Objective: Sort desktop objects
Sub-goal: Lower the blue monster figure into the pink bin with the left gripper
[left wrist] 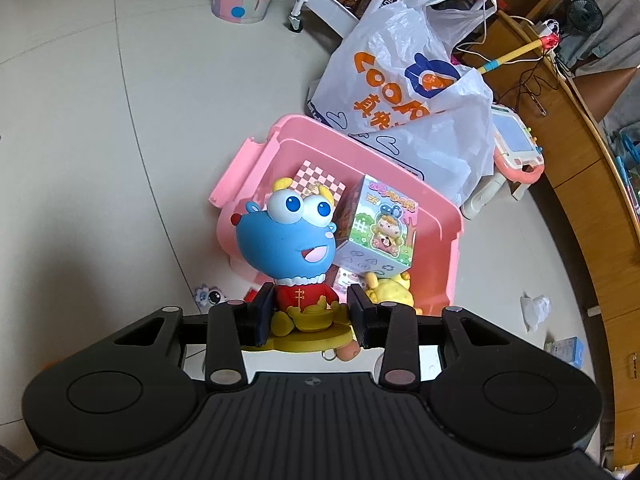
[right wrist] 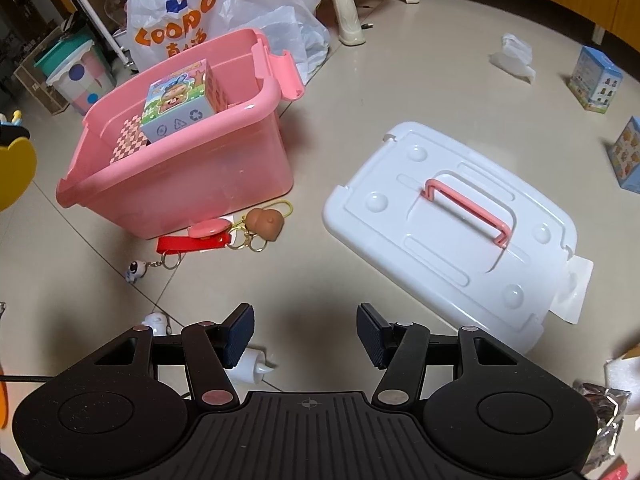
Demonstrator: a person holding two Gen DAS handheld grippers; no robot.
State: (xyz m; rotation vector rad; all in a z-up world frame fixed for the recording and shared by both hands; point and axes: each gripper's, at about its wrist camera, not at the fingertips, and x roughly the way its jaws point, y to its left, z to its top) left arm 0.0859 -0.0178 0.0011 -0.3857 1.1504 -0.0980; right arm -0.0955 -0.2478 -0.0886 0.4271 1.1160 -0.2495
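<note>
Left gripper (left wrist: pixel 308 316): jaws narrow, pads clamped on both sides of the red body of a blue-headed figurine (left wrist: pixel 286 248). The figurine sits upright on its yellow round base, held in the air in front of the pink bin (left wrist: pixel 448 236), with its head overlapping the bin's near-left rim in the left wrist view.

Right gripper (right wrist: pixel 306 334): jaws wide, nothing between the pads, pointing down at bare floor in front of the pink bin.

Pink bin contents: a pastel toy box (left wrist: pixel 378 226) tilted against the inside, a pink checkered box (left wrist: pixel 318 182) behind it, a yellow plush (left wrist: pixel 390 290) at the bottom near the front wall.

White lid (right wrist: pixel 460 228) with pink handle lies flat on the floor to the right of the bin, apart from it.

Touching or just beside the bin's front wall: a brown keychain charm (right wrist: pixel 266 222), a red strap (right wrist: pixel 188 244). A small white keychain figure (right wrist: pixel 134 271) lies a little further out from that wall.

Behind the bin: white shopping bag (right wrist: pixel 224 12) with orange lettering, touching the bin's back edge.
</note>
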